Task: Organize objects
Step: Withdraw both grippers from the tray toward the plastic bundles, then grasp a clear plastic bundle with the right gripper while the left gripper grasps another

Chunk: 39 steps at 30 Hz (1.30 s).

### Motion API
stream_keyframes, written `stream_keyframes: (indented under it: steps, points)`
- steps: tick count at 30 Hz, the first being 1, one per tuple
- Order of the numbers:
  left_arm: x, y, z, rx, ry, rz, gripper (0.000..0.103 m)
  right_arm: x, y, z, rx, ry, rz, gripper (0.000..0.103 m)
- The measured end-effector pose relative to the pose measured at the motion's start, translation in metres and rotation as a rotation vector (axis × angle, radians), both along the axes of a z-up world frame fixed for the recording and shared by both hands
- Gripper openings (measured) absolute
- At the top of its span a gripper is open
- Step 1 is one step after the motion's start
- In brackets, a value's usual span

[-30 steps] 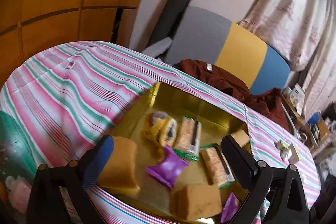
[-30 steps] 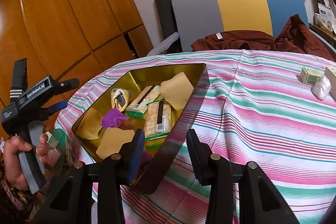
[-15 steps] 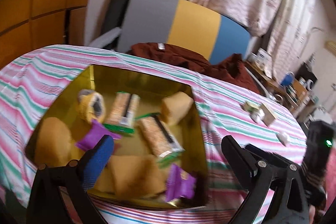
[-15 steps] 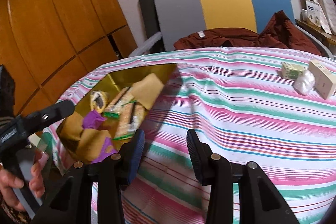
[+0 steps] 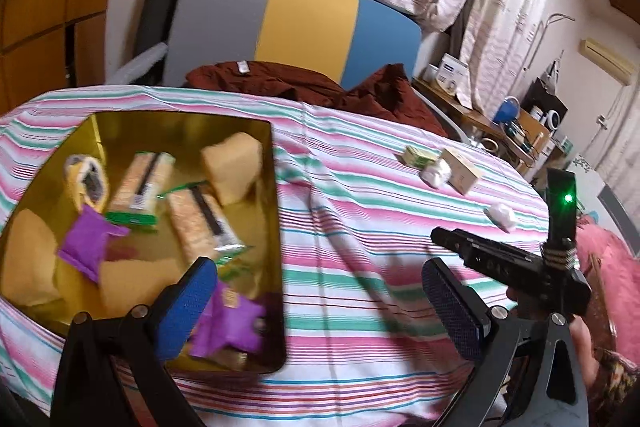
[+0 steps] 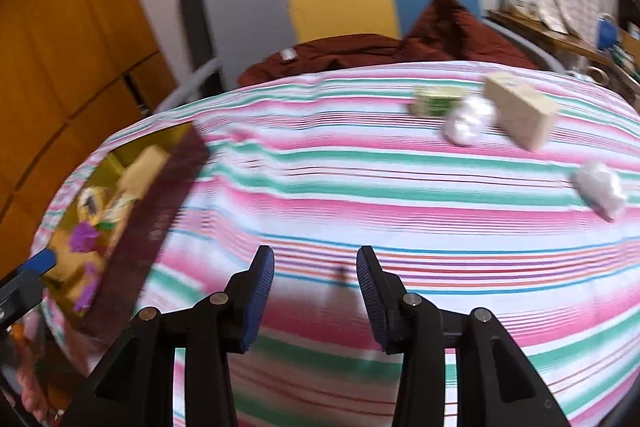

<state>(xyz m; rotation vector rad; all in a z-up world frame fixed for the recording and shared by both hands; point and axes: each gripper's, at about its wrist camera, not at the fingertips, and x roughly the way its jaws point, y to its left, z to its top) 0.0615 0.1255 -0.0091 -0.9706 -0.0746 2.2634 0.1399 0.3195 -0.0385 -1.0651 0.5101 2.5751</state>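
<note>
Chair (image 5: 304, 23) in grey, yellow and blue behind the far edge, with a dark red garment (image 5: 280, 83) slumped against it. Curtains and a cluttered side desk off to the right.

Worktop (image 5: 360, 227) under a pink, green and white striped cloth, slightly wrinkled near the middle.

Gold tin (image 5: 276, 227) at the left end, open on top. Already filled with yellow sponge blocks (image 5: 232, 167), wrapped snack bars (image 5: 140, 183) and purple packets (image 5: 86, 243), so probably the collecting place.

Left hand-held gripper (image 5: 316, 279) hanging over the tin's near right corner, spread wide and pinching nothing.

Right hand-held gripper (image 6: 314, 267) above bare cloth, tilted down toward the far right. Fingers parted by a narrower gap with nothing between them, likely lined up for the loose things there.

Cardboard box (image 6: 520, 115) well apart from the tin, at the far right. Green pack (image 6: 436, 101) and white wad (image 6: 468, 119) just beside the box. Second white wad (image 6: 600, 187) alone, nearer the right edge. Probably all leftovers, not yet gathered into the tin.
</note>
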Motion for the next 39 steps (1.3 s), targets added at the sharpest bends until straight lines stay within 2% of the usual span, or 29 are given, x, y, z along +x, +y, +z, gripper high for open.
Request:
stream_keyframes:
  steps: [8, 11, 15, 18, 20, 27, 33, 34, 36, 37, 39]
  points:
    - [0.016, 0.033, -0.006, -0.031, -0.022, -0.084, 0.103, 0.037, 0.072, -0.013, 0.060, -0.072, -0.218, 0.046]
    - [0.019, 0.044, -0.010, -0.039, -0.047, -0.103, 0.103, 0.048, 0.092, -0.015, 0.080, -0.082, -0.268, 0.046]
    - [0.023, 0.059, -0.015, -0.048, -0.083, -0.130, 0.103, 0.060, 0.118, -0.006, 0.159, -0.073, -0.325, 0.047]
    - [0.028, 0.067, -0.016, -0.053, -0.093, -0.155, 0.103, 0.071, 0.142, 0.005, 0.206, -0.034, -0.381, 0.053]
    - [0.032, 0.072, -0.018, -0.065, -0.090, -0.172, 0.103, 0.072, 0.161, 0.008, 0.213, -0.021, -0.391, 0.065]
    - [0.040, 0.086, -0.022, -0.090, -0.098, -0.209, 0.103, 0.061, 0.200, -0.006, 0.210, -0.077, -0.335, 0.065]
    - [0.042, 0.090, -0.023, -0.107, -0.102, -0.214, 0.103, 0.056, 0.214, -0.020, 0.204, -0.116, -0.359, 0.065]
    - [0.042, 0.091, -0.023, -0.110, -0.101, -0.214, 0.103, 0.056, 0.215, -0.022, 0.200, -0.118, -0.359, 0.065]
    - [0.041, 0.094, -0.023, -0.115, -0.102, -0.216, 0.103, 0.055, 0.217, -0.028, 0.172, -0.126, -0.342, 0.048]
    - [0.039, 0.097, -0.024, -0.116, -0.103, -0.218, 0.103, 0.054, 0.218, -0.030, 0.164, -0.133, -0.341, 0.034]
    - [0.037, 0.104, -0.023, -0.122, -0.100, -0.224, 0.103, 0.056, 0.216, -0.030, 0.176, -0.131, -0.348, 0.035]
